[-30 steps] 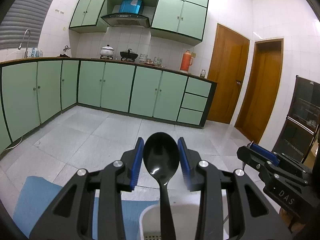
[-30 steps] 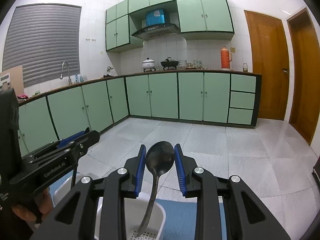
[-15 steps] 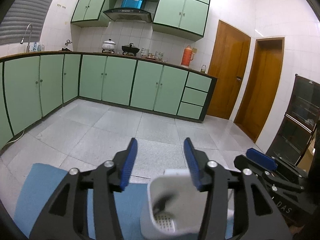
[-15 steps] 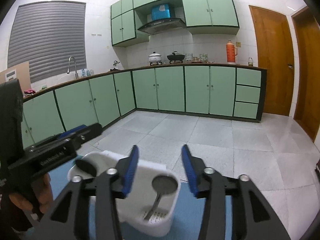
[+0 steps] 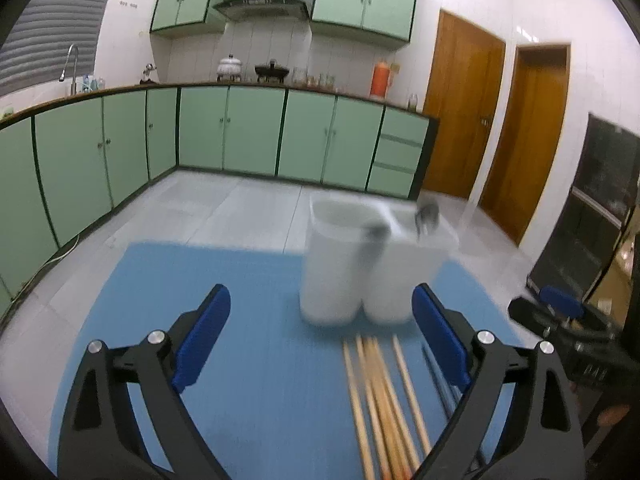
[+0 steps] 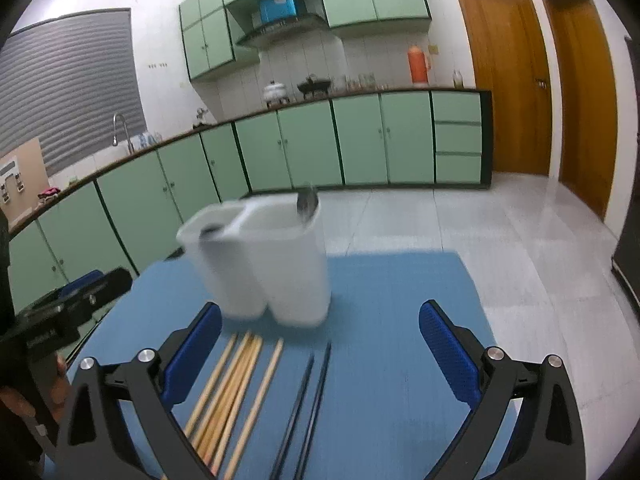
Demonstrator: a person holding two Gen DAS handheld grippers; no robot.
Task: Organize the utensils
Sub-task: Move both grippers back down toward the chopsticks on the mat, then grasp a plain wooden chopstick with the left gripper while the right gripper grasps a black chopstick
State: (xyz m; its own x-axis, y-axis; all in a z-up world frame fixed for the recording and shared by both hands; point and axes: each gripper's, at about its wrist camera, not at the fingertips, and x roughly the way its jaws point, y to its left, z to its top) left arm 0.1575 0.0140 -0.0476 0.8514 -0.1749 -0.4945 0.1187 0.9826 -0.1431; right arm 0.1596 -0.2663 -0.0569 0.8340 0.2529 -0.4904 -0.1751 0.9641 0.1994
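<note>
- Jaws on my left gripper [image 5: 320,336] stand wide apart with nothing between them; they have just been opening, and only blue mat [image 5: 248,360] shows in the gap.
- My right gripper [image 6: 320,344] is likewise spread to its widest and empty, its jaws also just opened; the tips of the chopsticks lie on the mat below the gap, untouched.
- Near me on the mat lie the wooden chopsticks [image 6: 236,384], a loose bundle running near to far, and just right of them the pair of black chopsticks [image 6: 308,396].
- Just beyond their far tips stands the white utensil holder [image 6: 260,264], with two compartments side by side.
- The black spoon [image 5: 378,232] sits in the left compartment and the metal spoon [image 6: 307,204] leans in the right one, only their bowls showing above the rim; both are blurred.
- I judge the spoon step done: both are in the holder and neither gripper has hold of anything.
- Chopsticks look like the next job. That calls for lowering a gripper over one group, closing across the sticks near their middle so they lift together, then tipping them upright into a compartment.
- The wooden ones lie slightly fanned, so a stray stick could slip out of the pinch.
</note>
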